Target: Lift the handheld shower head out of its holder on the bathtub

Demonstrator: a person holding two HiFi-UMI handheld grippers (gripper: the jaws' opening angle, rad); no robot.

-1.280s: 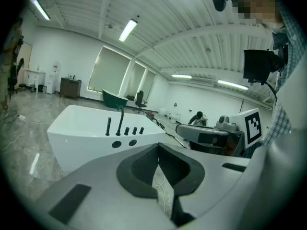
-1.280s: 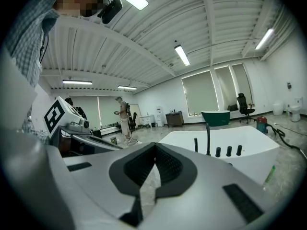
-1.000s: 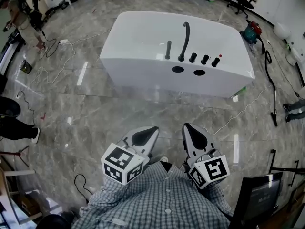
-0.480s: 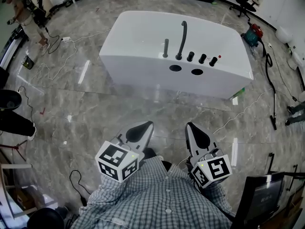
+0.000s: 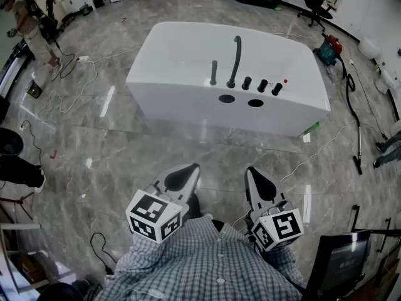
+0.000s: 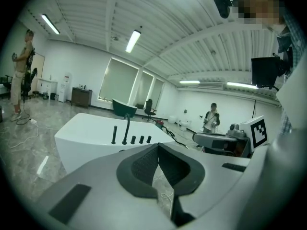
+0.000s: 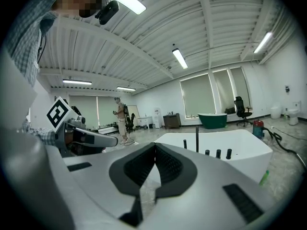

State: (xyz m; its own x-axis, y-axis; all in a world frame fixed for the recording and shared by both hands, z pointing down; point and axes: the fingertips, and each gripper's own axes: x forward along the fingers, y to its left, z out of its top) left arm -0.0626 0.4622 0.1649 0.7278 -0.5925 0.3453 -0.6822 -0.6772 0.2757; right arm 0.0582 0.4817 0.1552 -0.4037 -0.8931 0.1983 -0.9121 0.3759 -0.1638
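The white bathtub [image 5: 182, 55] stands on the marble floor well ahead of me. On its near rim the handheld shower head [image 5: 213, 72] is a short black rod standing upright in its holder. A tall curved black spout [image 5: 235, 56] and three black knobs [image 5: 262, 85] are to its right. My left gripper [image 5: 192, 167] and right gripper [image 5: 251, 170] are held side by side close to my body, far short of the tub. Both are shut with nothing between the pads. The left gripper view shows the shower head [image 6: 114, 134] beyond the gripper [image 6: 158, 145]. The right gripper view shows the shower head [image 7: 185, 143] beyond the gripper [image 7: 155, 146].
Cables [image 5: 75, 74] trail across the floor left of the tub. A person [image 5: 31, 24] stands at the far left. A red and green vacuum [image 5: 329, 46] with its hose lies right of the tub. A monitor [image 5: 341, 265] stands at my near right.
The tub sits slightly lower and further left in the head view, so I have come a little nearer to it. Both grippers stay shut and level in front of me.
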